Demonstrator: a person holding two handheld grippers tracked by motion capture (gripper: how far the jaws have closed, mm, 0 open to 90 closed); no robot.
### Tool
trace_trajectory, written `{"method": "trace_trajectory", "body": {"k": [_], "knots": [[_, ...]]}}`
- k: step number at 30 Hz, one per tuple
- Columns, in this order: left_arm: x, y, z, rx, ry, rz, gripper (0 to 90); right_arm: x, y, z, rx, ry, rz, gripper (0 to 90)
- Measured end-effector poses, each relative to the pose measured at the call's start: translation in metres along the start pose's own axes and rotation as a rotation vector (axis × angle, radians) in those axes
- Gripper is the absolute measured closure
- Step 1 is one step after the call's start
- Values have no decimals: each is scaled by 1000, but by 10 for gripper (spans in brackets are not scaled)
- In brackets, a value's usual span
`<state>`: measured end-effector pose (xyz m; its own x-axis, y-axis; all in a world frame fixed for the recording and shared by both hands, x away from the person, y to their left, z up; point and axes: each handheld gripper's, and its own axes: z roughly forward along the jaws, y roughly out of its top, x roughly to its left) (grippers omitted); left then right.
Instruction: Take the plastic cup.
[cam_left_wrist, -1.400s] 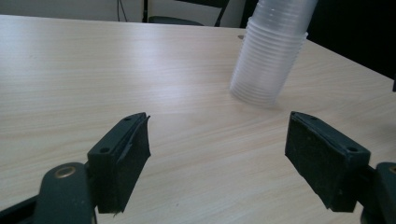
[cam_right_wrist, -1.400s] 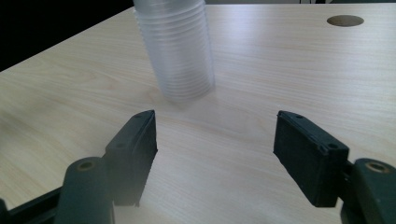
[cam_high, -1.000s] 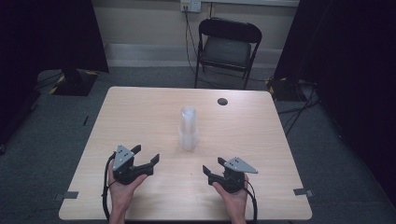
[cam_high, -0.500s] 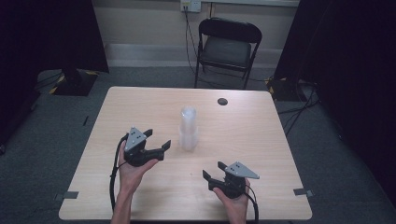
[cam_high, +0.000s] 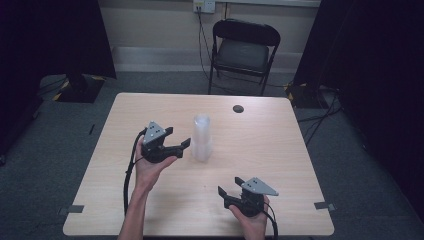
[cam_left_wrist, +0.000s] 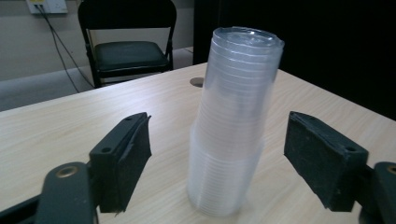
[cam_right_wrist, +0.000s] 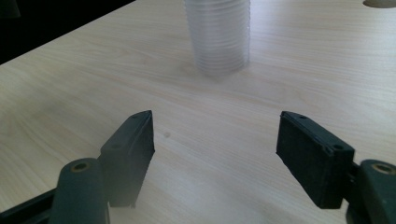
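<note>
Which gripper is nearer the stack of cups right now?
Left. The left gripper is right beside the stack of cups, open jaws facing it. The right gripper is back near the table's front edge.

A tall stack of clear plastic cups (cam_high: 201, 138) is seen standing upright near the middle of the wooden table (cam_high: 280, 150), slightly left of centre in the high view. The cups are nested mouth-down, so that the stack widens toward the base, where the many rims are closely ribbed. In the left gripper view the stack (cam_left_wrist: 233, 126) is seen close up, its closed top slightly glossy.
</note>
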<state>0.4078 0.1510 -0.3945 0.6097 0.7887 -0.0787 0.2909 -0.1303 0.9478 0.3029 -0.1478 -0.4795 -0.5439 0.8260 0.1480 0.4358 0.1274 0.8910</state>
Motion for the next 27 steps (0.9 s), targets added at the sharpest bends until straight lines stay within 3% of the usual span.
{"method": "trace_trajectory", "body": {"k": [6, 12, 19, 22, 27], "knots": [[3, 11, 11, -6, -7, 10, 224, -3, 0, -2, -12, -3, 12, 267], [5, 23, 20, -31, -23, -1, 156, -3, -1, 1, -2, 7, 9, 251], [4, 28, 33, -1, -44, 18, 160, -4, -1, 1, -5, 8, 12, 239], [2, 28, 42, 0, -63, -4, 159, -5, -1, 0, -5, 1, 11, 237], [-2, 28, 49, 14, -55, 17, 178, -5, -1, 0, -5, 1, 18, 237]]}}
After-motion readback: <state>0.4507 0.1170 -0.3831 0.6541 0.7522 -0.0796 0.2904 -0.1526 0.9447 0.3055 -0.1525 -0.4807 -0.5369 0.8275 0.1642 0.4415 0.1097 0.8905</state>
